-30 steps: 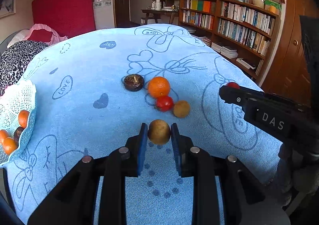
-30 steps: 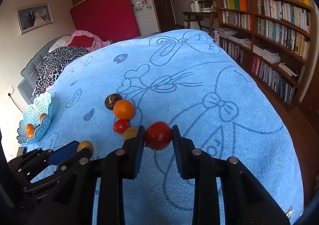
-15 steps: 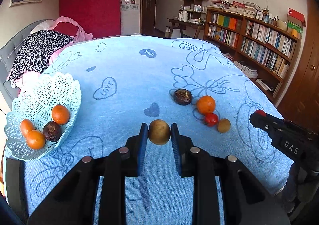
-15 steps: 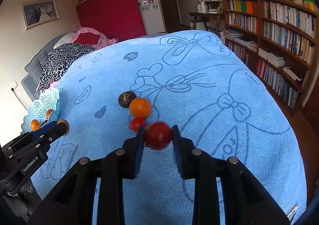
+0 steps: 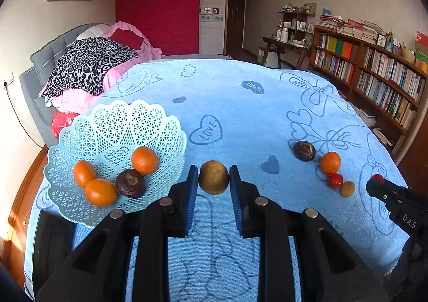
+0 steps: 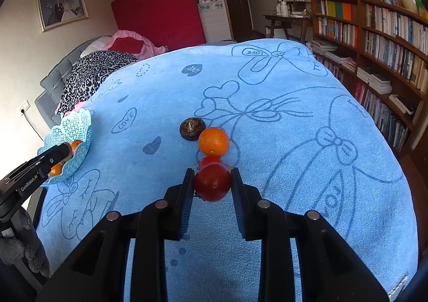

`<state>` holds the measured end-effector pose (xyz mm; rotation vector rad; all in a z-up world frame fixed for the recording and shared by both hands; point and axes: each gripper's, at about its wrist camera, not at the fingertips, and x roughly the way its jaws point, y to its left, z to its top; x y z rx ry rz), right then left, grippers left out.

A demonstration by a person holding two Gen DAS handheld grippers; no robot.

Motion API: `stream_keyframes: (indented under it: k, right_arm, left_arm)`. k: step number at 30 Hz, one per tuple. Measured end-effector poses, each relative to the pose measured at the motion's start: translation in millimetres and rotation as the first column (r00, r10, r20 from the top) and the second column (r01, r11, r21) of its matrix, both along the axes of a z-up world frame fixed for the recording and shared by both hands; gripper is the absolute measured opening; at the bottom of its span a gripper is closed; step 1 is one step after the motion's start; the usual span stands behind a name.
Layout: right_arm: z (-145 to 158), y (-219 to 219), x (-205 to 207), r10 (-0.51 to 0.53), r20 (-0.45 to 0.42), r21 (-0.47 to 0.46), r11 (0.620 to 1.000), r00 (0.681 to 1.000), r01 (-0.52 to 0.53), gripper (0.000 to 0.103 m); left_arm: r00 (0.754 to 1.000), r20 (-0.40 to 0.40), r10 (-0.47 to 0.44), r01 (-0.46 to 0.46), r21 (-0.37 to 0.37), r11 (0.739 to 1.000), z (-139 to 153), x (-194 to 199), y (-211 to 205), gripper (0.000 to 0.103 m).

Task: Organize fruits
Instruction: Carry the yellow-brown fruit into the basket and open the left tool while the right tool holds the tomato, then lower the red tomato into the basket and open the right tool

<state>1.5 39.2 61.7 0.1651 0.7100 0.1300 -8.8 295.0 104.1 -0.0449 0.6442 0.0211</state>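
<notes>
**A:** What are your left jaws doing?

**B:** My left gripper [image 5: 213, 178] is clamping a brownish-yellow fruit [image 5: 213, 177] between its blue pads; both pads are pressing on it. The basket [image 5: 171, 131] is sitting just left of the jaws on the blue towel [image 5: 240, 120], holding three oranges [image 5: 144, 159] and one dark brown fruit [image 5: 131, 183].

**A:** And the right side?

**B:** My right gripper [image 6: 212, 185] is squeezing a red fruit [image 6: 212, 185], with the jaws closed onto it from both sides. Directly ahead of those jaws a smaller red fruit [image 6: 211, 159] is lying on the towel, then an orange [image 6: 213, 141] touching it, and a dark brown fruit [image 6: 192, 128] just beyond to the left.

**A:** Are the two grippers seeing each other?

**B:** Yes. The right one is showing far to the right of my left jaws, and the left one is hovering in front of the basket, far left of my right jaws.
</notes>
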Motion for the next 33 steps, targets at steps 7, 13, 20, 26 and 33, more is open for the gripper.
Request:
stream_keyframes:
  k: [7,13,20,26,33]
  right_arm:
    - [0,12,2,0.019,-0.006,-0.004,1.0,1.0,-0.019,0.028]
    - [1,22,2,0.037,-0.009,-0.014,0.999,0.999,-0.038,0.028]
    - [5,36,4,0.065,0.0,-0.024,0.998,0.998,-0.065,0.028]
    - [12,55,7,0.107,0.008,-0.029,0.994,0.994,-0.107,0.028]
    - [28,91,13,0.193,0.042,-0.033,0.981,0.98,-0.192,0.028]
  left_arm:
    - [0.997,-0.004,0.083,-0.083,-0.009,0.997,-4,-1,34,0.025]
    - [0.992,-0.008,0.129,-0.129,-0.019,0.991,-7,-2,55,0.025]
    - [0.987,-0.009,0.158,-0.159,-0.031,0.987,-9,-4,71,0.052]
    - [0.982,0.003,0.191,-0.191,-0.036,0.981,-10,-11,83,0.059]
    - [0.977,0.023,0.214,-0.213,-0.028,0.977,-8,-16,90,0.07]
